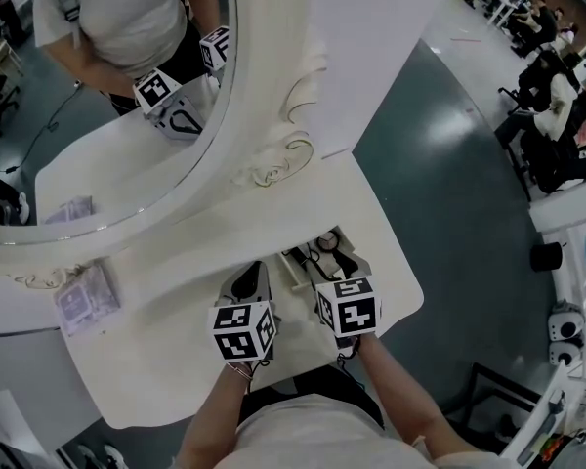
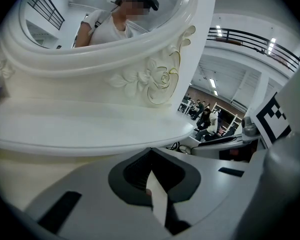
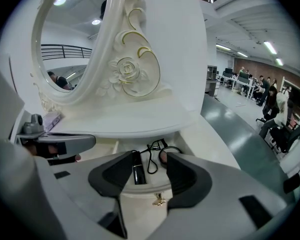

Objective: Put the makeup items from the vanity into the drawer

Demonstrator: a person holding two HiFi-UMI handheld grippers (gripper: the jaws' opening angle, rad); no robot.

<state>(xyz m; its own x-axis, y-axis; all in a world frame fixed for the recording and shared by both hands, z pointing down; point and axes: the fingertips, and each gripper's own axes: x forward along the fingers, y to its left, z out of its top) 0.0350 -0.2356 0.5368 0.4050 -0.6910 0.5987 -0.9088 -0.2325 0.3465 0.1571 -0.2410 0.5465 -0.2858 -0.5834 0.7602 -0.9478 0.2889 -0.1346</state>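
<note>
The vanity drawer point(image 1: 295, 274) stands open under the white tabletop point(image 1: 176, 360). In it lie a black tube point(image 3: 136, 172), an eyelash curler point(image 3: 152, 156) and a round compact point(image 1: 327, 240). My right gripper point(image 3: 147, 171) is open just above the drawer's front, with nothing between its jaws; it also shows in the head view point(image 1: 347, 262). My left gripper point(image 1: 249, 276) hovers left of the drawer, close to the tabletop edge. In its own view its pads point(image 2: 140, 176) look closed together, with only a thin pale sliver between them.
A lavender packet point(image 1: 86, 299) lies on the vanity top at the left, below the oval mirror point(image 1: 107, 96). A gold knob point(image 3: 160, 200) hangs on the drawer front. People sit at desks point(image 1: 557, 115) across the grey floor to the right.
</note>
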